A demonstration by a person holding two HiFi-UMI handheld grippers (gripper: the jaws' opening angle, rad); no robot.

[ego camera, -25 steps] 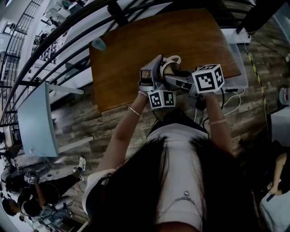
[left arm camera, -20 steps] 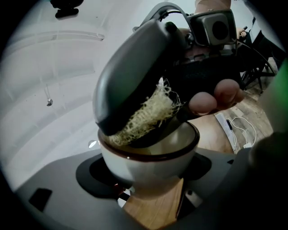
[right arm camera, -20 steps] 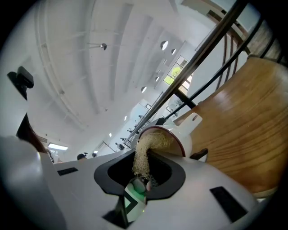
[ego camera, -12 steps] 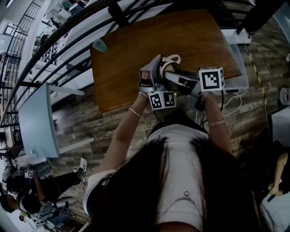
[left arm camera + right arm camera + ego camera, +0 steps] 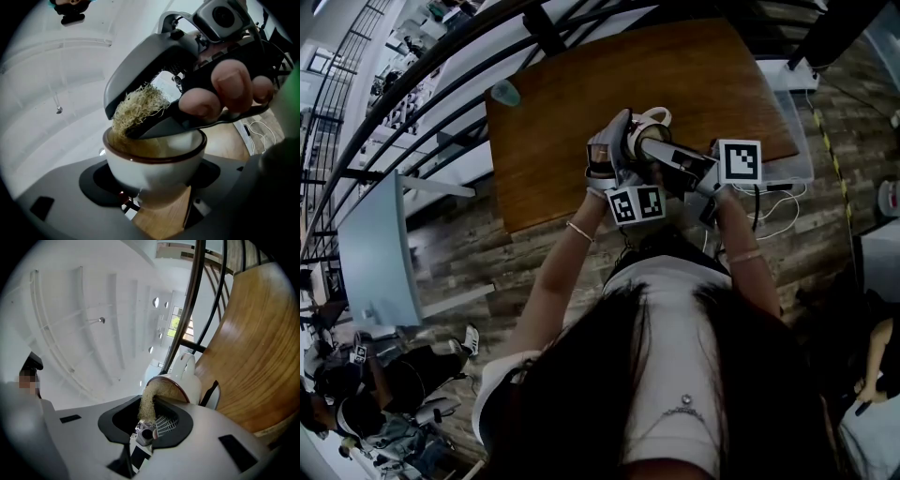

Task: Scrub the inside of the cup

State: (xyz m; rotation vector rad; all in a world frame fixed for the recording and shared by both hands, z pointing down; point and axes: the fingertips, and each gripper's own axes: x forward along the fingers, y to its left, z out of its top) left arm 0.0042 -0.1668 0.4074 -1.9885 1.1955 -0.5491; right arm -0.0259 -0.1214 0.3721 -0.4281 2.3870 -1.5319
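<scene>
A white cup (image 5: 651, 120) with a brown rim and a handle is held up over the wooden table (image 5: 572, 103). My left gripper (image 5: 628, 137) is shut on the cup, its jaws wide around the cup's (image 5: 152, 164) body. My right gripper (image 5: 654, 148) comes in from the right, shut on a pale fibrous scrubber (image 5: 136, 108). The scrubber (image 5: 149, 404) reaches over the rim into the cup (image 5: 187, 383), and its far end is hidden inside. In the left gripper view the right gripper (image 5: 121, 123) fills the space above the cup, with a person's fingers (image 5: 225, 89) on it.
A small teal object (image 5: 504, 91) sits at the table's far left corner. A clear plastic bin (image 5: 797, 112) stands off the table's right edge, with white cables (image 5: 778, 214) trailing below it. A dark metal railing (image 5: 422, 103) runs behind the table.
The right gripper has rolled about its own line, so its marker cube shows a different face. The scrubber has turned with it at the cup. The left gripper and the cup have barely moved.
</scene>
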